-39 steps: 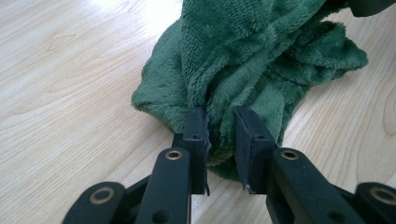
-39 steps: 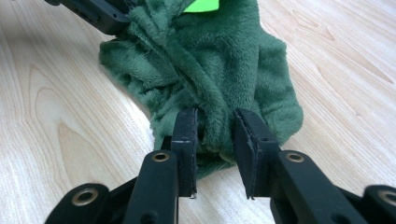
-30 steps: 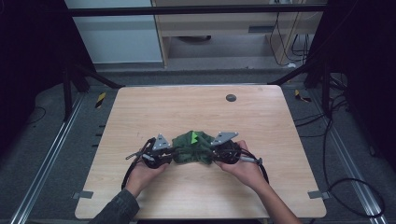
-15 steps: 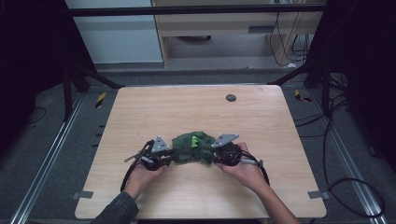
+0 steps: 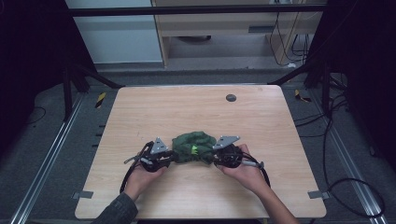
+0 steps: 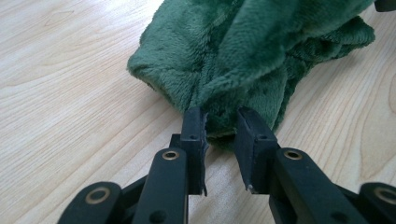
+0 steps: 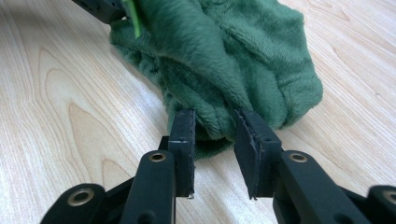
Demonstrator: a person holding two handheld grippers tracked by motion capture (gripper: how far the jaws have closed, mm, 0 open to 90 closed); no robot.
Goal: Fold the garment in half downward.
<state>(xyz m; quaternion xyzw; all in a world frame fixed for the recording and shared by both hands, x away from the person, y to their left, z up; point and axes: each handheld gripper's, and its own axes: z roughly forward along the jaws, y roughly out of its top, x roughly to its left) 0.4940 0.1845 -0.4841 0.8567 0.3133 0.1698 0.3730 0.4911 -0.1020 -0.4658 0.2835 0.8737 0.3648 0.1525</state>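
Clamped a bunched fold of the dark green plush cloth point(image 6: 261, 56) between the jaws of the left gripper point(image 6: 220, 122), pads pressed into the pile. Pinched the opposite end of that cloth the same way with the right gripper point(image 7: 214, 125). Held both grippers low over the wooden table point(image 5: 196, 112), near its front edge, cloth crumpled between them and resting on the wood. Left a small dark round spot point(image 5: 230, 97) far back on the tabletop.

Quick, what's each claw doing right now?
Left claw: closed on the bunched dark green fleece cloth.
Right claw: closed on the same cloth's other end.
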